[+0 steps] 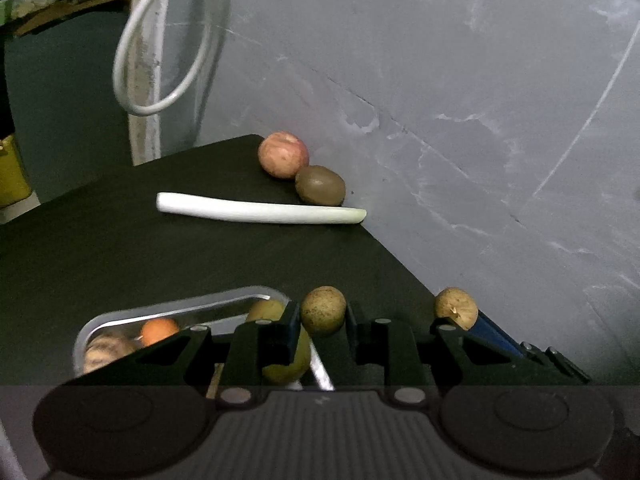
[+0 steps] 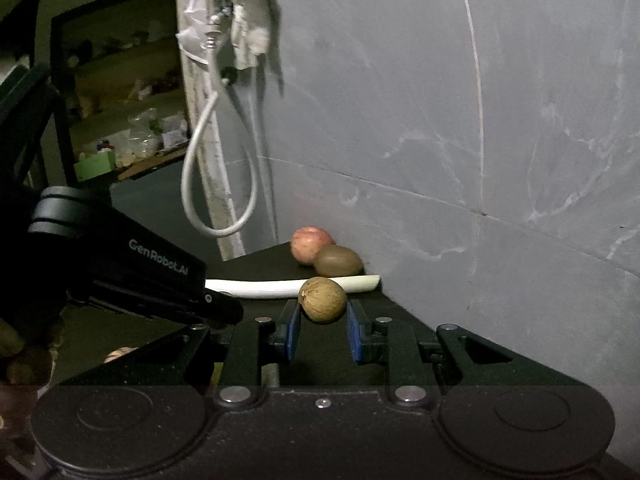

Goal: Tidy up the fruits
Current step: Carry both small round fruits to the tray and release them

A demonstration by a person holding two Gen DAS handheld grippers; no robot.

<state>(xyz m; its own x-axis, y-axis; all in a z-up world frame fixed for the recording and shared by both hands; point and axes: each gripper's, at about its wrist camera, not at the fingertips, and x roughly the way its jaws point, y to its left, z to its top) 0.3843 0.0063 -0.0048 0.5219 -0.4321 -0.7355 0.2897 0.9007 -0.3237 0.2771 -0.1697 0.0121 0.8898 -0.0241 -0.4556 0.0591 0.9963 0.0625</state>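
My left gripper (image 1: 323, 316) is shut on a small round brown fruit (image 1: 323, 308), held just above the metal tray's (image 1: 168, 309) far rim. The tray holds an orange (image 1: 159, 330), a yellow-green fruit (image 1: 288, 364) and a striped item. My right gripper (image 2: 323, 312) is shut on a second brown round fruit (image 2: 323, 299); in the left wrist view that fruit (image 1: 456, 307) hangs to the right, beside the wall. A pink apple (image 1: 283, 155), a kiwi (image 1: 320, 185) and a white leek stalk (image 1: 260, 213) lie at the black table's (image 1: 120, 248) far end.
A grey wall (image 1: 460, 100) runs along the table's right edge, close to both grippers. A white cable loop (image 1: 160, 52) hangs beyond the far corner. In the right wrist view the left gripper's black body (image 2: 132, 276) is close on the left, a person's hand behind it.
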